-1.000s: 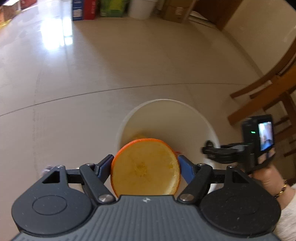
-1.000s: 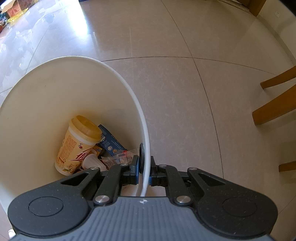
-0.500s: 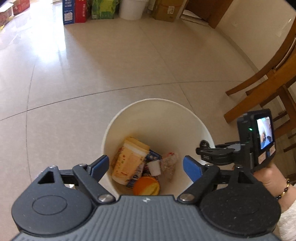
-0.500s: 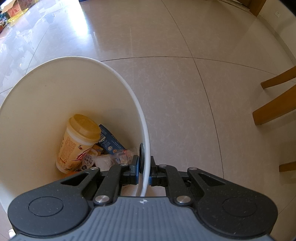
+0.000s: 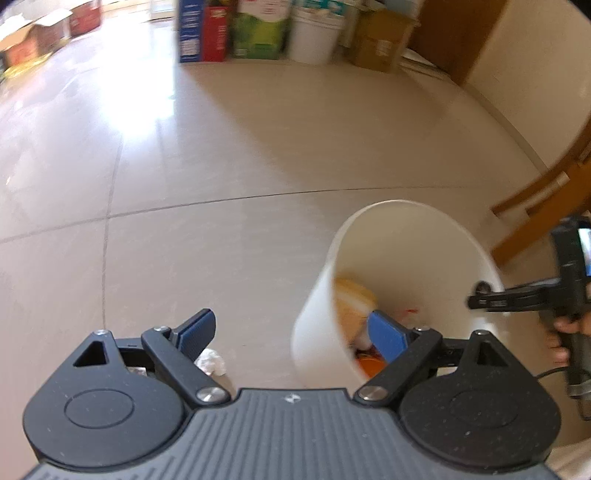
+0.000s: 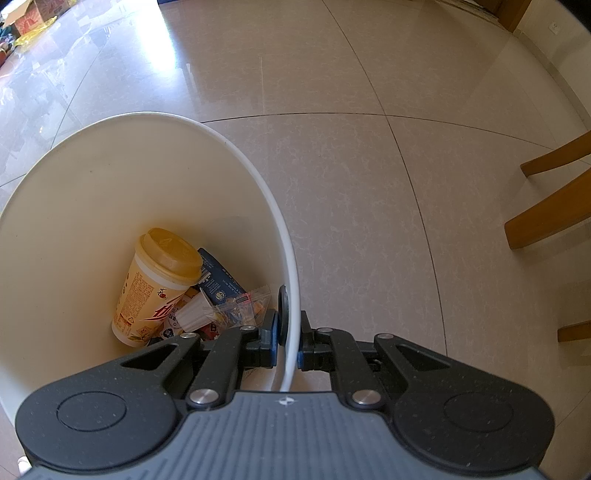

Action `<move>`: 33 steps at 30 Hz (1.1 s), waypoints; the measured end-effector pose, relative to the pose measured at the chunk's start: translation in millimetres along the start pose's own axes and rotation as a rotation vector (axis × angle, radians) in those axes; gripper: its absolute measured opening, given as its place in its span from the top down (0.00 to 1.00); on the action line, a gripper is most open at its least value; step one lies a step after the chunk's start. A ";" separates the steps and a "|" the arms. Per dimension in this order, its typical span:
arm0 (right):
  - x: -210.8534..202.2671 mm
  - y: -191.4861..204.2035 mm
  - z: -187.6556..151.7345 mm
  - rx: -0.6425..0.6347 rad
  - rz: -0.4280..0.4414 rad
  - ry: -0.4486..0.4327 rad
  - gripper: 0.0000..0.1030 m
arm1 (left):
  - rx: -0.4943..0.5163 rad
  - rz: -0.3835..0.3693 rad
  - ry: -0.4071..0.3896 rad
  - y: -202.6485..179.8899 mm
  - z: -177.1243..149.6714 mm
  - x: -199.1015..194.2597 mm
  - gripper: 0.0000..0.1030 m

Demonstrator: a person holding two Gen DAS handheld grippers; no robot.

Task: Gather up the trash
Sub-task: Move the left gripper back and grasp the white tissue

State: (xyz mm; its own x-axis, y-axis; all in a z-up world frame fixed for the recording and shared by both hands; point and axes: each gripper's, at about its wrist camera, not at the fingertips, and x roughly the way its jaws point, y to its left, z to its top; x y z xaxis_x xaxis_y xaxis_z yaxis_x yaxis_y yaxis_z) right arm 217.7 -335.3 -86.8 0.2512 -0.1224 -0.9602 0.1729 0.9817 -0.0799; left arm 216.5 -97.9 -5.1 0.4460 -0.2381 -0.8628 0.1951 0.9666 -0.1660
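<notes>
A white trash bin (image 5: 406,251) stands on the tiled floor, right of centre in the left wrist view. My left gripper (image 5: 293,334) is open and holds nothing; its right finger hangs over the bin's mouth, its left finger over the floor. An orange half (image 5: 369,365) lies in the bin. A crumpled white paper (image 5: 211,362) lies on the floor by the left finger. My right gripper (image 6: 288,347) is shut on the rim of the bin (image 6: 74,221). Inside are a yellow cup (image 6: 155,284), a blue packet (image 6: 221,277) and a clear wrapper (image 6: 236,310).
Cartons and a white bucket (image 5: 314,33) line the far wall, with cardboard boxes (image 5: 37,33) at far left. Wooden chair legs (image 5: 535,206) (image 6: 546,221) stand to the right. A person's hand (image 5: 565,332) holds the right gripper's handle.
The left gripper opened and the orange half dropped into the bin. It then swung left, so the bin now sits to the right. The right gripper kept its hold on the rim.
</notes>
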 end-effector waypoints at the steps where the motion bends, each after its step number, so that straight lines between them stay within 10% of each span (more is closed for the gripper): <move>1: 0.1 -0.1 0.1 0.000 0.000 0.000 0.89 | -0.015 0.008 0.002 8.1 -4.9 4.5 0.13; 18: -0.3 6.3 -3.8 -0.019 -0.019 -0.013 0.88 | -0.023 0.092 0.030 56.0 -117.1 174.6 0.15; 33: -0.1 4.2 -2.8 -0.022 -0.009 -0.008 0.89 | -0.015 0.180 0.009 80.8 -135.9 235.7 0.34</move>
State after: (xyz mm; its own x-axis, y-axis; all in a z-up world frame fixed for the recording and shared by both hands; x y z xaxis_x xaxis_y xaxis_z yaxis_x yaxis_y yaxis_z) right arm 215.7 -330.7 -87.8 0.2569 -0.1321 -0.9574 0.1540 0.9835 -0.0944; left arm 218.7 -63.1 -286.8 0.4646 -0.0604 -0.8835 0.1002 0.9949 -0.0153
